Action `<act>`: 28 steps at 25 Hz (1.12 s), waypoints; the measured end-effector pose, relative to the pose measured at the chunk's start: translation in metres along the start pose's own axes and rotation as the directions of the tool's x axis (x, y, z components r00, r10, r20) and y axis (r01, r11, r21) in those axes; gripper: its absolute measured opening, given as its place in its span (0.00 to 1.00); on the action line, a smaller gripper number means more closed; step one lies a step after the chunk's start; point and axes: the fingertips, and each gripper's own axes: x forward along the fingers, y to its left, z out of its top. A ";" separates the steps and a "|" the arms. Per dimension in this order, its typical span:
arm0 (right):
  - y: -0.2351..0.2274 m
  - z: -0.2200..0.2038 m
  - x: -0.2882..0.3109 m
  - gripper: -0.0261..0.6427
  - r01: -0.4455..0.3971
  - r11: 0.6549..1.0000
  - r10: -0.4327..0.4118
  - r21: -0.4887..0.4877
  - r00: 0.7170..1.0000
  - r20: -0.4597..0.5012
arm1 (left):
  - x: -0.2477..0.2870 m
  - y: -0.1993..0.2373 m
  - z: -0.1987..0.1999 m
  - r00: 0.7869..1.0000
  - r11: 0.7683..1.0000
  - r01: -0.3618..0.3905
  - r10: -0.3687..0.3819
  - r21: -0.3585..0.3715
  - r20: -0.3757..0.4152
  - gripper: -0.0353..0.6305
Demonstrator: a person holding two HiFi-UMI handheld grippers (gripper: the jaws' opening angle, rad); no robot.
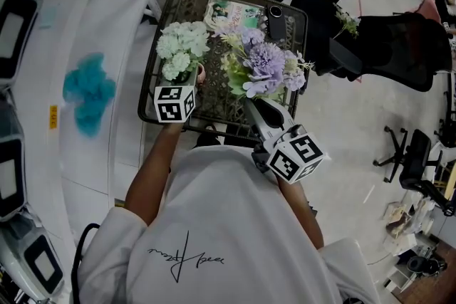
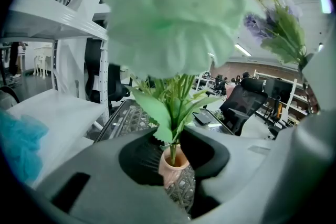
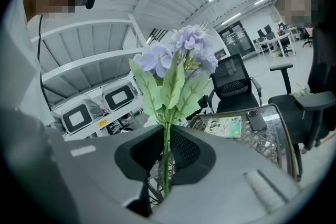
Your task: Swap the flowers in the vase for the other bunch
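A bunch of white-green flowers stands in a small vase with a pink neck and a woven body, at the left of the wicker table. My left gripper is shut on the vase at its neck, one pad on each side. My right gripper is shut on the thin green stem of a purple bunch and holds it upright over the table, just right of the vase. The purple bunch also shows at the upper right of the left gripper view.
A magazine and a black phone lie at the table's far side. Black office chairs stand to the right and behind. White shelving with a teal object runs along the left.
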 end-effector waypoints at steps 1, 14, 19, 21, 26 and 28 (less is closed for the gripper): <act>0.000 0.000 0.000 0.10 -0.001 1.000 0.001 0.001 1.000 0.002 | 0.000 0.000 0.001 1.000 1.000 0.000 0.000 0.005 0.001 0.19; 0.002 -0.001 0.001 0.10 -0.009 1.000 0.009 0.013 1.000 0.012 | -0.008 -0.003 0.007 1.000 1.000 0.004 -0.004 0.019 0.009 0.19; 0.001 -0.001 0.001 0.10 -0.008 1.000 0.007 0.017 1.000 0.015 | -0.010 -0.001 0.010 1.000 1.000 0.002 -0.002 0.008 0.016 0.19; 0.001 -0.002 0.001 0.10 -0.008 1.000 0.008 0.020 1.000 0.016 | -0.011 0.000 0.010 1.000 1.000 0.000 0.000 0.002 0.017 0.19; 0.000 -0.002 0.001 0.10 -0.010 1.000 0.010 0.022 1.000 0.019 | -0.014 0.000 0.012 1.000 1.000 -0.004 0.004 0.005 0.020 0.19; 0.000 -0.002 0.000 0.10 -0.010 1.000 0.009 0.023 1.000 0.022 | -0.015 -0.001 0.012 1.000 1.000 -0.004 0.004 0.006 0.020 0.19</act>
